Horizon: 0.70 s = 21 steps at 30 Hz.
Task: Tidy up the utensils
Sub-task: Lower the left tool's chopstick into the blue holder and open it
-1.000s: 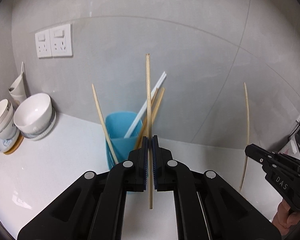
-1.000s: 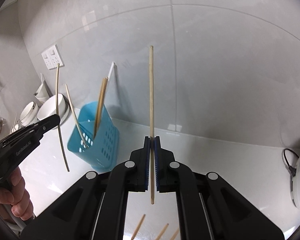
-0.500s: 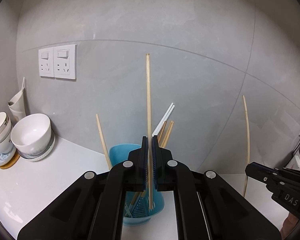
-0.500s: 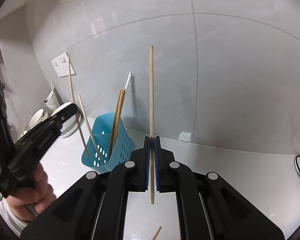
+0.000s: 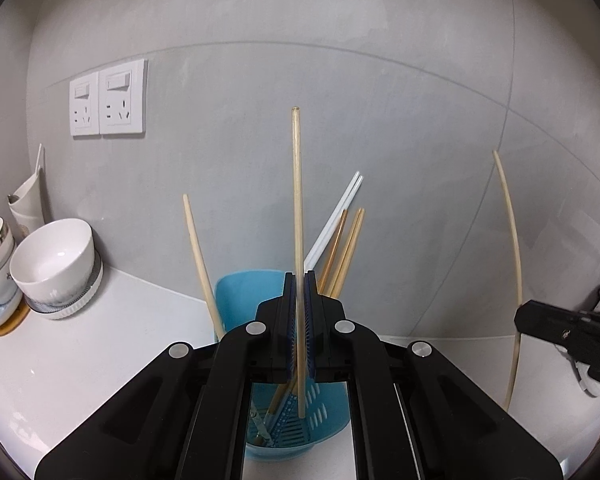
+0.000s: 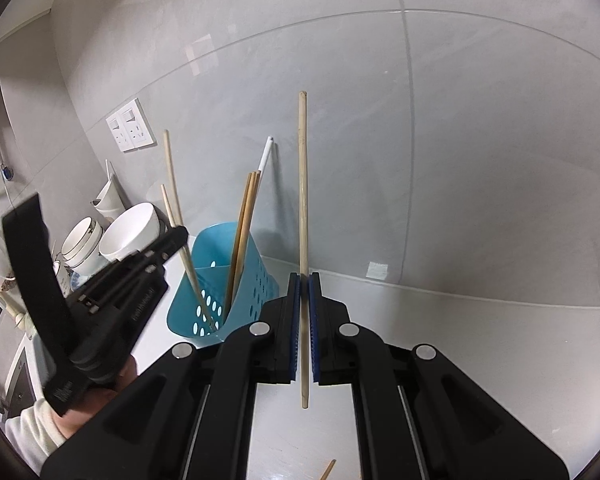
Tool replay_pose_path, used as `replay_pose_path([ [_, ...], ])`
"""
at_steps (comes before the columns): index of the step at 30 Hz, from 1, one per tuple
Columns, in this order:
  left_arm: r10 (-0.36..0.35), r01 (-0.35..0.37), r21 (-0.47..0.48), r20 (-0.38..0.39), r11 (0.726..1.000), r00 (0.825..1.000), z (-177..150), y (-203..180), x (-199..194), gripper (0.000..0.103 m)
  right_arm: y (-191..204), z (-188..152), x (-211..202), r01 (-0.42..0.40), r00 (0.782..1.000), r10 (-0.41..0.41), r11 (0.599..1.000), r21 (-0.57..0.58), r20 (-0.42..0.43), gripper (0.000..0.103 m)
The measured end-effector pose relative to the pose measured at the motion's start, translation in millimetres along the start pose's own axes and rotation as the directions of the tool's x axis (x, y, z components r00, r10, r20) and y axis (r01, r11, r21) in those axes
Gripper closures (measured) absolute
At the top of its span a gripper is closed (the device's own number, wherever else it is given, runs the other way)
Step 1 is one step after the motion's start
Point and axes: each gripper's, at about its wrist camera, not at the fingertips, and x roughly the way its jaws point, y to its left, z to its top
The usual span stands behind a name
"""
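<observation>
Left wrist view: the left gripper (image 5: 299, 292) is clamped tight on a pale chopstick (image 5: 297, 200) standing upright, its lower tip hanging inside the blue utensil holder (image 5: 256, 292) on the white worktop (image 5: 80, 360). Brown chopsticks (image 5: 350, 248) and white chopsticks (image 5: 336, 220) lean in the holder toward 1 o'clock, and a lone pale one (image 5: 198, 256) toward 11 o'clock. White bowls (image 5: 54, 258) sit at 9 o'clock, wall sockets (image 5: 108, 98) at 10 o'clock. Right wrist view: the right gripper (image 6: 303, 300) is pinched closed on a second wooden chopstick (image 6: 303, 184), upright, its tip above bare worktop, the holder at 9 o'clock. Lettering on the other gripper's side is too blurred to read.
</observation>
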Motion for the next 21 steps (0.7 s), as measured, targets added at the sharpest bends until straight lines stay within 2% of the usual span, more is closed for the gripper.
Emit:
replay_pose_path([
  [13,0.012,-0.012,0.0,-0.055,1.0,0.998,-20.8,3.4,3.4,0.099,6.2,0.5,4.3,-0.018,1.0,0.018,1.0,-0.023,-0.009,0.1],
  [17,0.014,-0.013,0.01,-0.092,1.0,0.996,-20.9,4.8,0.9,0.097,8.0,0.6,6.8,-0.027,0.999,0.026,0.999,-0.032,-0.02,0.1],
  [21,0.021,-0.019,0.022,-0.119,1.0,0.993,-22.0,7.1,-6.5,0.079,11.9,0.4,11.2,-0.034,0.999,0.033,0.998,-0.044,-0.024,0.1],
])
